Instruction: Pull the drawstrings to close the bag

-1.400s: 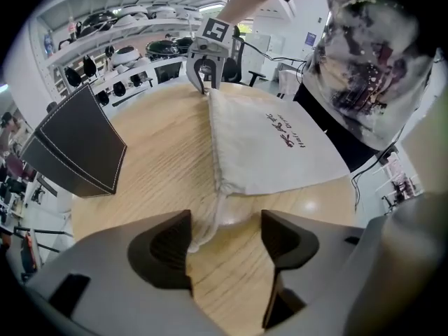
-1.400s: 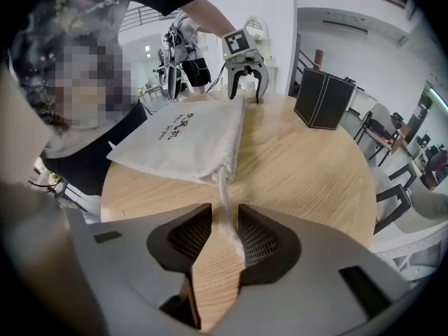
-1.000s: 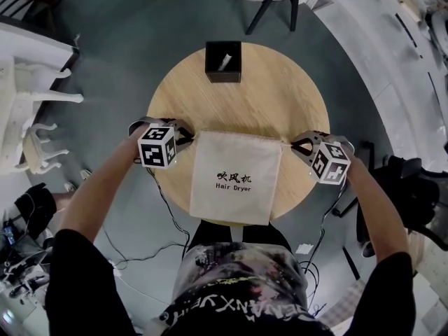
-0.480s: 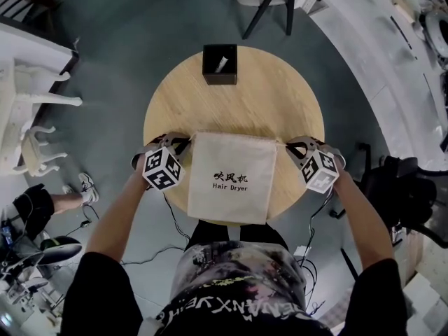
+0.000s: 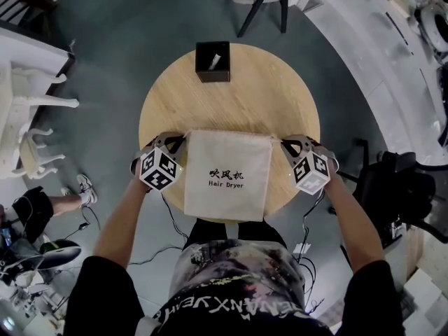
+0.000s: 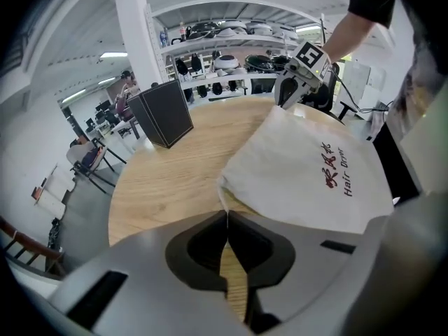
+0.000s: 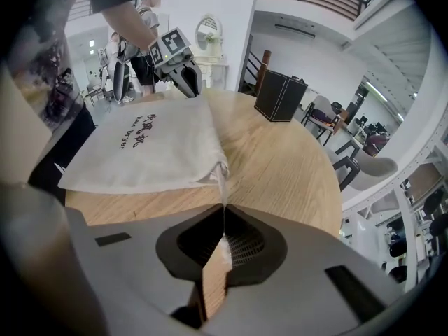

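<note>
A white cloth bag (image 5: 227, 177) printed "Hair Dryer" lies flat on the round wooden table (image 5: 259, 96), its near end hanging over the table's edge. My left gripper (image 5: 175, 141) sits at the bag's top left corner. In the left gripper view the bag (image 6: 315, 166) ends in a thin drawstring (image 6: 224, 203) that runs into the shut left gripper (image 6: 227, 220). My right gripper (image 5: 288, 145) sits at the top right corner. In the right gripper view a drawstring (image 7: 223, 191) leads from the bag (image 7: 147, 149) into the shut right gripper (image 7: 224, 213).
A black open box (image 5: 213, 61) stands at the table's far edge. A dark chair (image 5: 269, 2) is beyond the table, white furniture (image 5: 31, 117) at the left. Cables (image 5: 171, 222) trail on the floor under the table's near side.
Both grippers have rolled in place at the bag's top corners, so their marker cubes now sit lower and nearer me. The bag lies where it was.
</note>
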`<action>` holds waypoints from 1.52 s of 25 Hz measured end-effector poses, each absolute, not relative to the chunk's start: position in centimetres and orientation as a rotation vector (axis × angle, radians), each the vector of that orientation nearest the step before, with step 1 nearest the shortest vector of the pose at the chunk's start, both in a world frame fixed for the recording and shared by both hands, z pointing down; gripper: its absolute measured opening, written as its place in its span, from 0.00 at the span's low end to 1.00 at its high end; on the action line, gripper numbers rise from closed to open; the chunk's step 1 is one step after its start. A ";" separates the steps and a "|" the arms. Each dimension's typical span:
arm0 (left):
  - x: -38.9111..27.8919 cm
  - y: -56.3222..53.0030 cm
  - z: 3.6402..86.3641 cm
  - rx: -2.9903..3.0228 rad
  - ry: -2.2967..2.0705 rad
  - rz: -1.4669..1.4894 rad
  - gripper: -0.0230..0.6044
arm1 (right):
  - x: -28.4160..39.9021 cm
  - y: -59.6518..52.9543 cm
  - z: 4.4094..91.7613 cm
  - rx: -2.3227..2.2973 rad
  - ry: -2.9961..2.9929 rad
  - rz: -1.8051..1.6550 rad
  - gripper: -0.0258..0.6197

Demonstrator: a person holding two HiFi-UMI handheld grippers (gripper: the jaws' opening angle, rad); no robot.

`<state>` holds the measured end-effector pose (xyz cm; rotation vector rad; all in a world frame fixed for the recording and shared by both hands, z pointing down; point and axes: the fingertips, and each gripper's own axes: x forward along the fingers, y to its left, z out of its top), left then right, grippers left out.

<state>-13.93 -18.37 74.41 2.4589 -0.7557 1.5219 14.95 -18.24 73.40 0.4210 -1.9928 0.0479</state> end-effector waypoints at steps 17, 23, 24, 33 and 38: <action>-15.0 -20.7 70.9 2.464 -1.172 1.340 0.07 | 15.4 -20.1 70.3 0.705 -2.069 0.092 0.05; -15.4 -21.4 68.5 2.385 -1.421 1.142 0.07 | 15.8 -21.3 67.3 0.901 -2.101 0.137 0.05; -15.5 -21.4 68.0 2.374 -1.455 1.105 0.07 | 15.8 -21.5 66.7 0.930 -2.109 0.143 0.05; -15.9 -23.3 60.4 2.379 -1.676 0.838 0.07 | 15.6 -23.7 59.6 1.107 -2.258 0.087 0.05; -16.6 -24.2 54.4 2.416 -1.780 0.703 0.07 | 15.3 -24.8 53.3 1.210 -2.336 0.012 0.05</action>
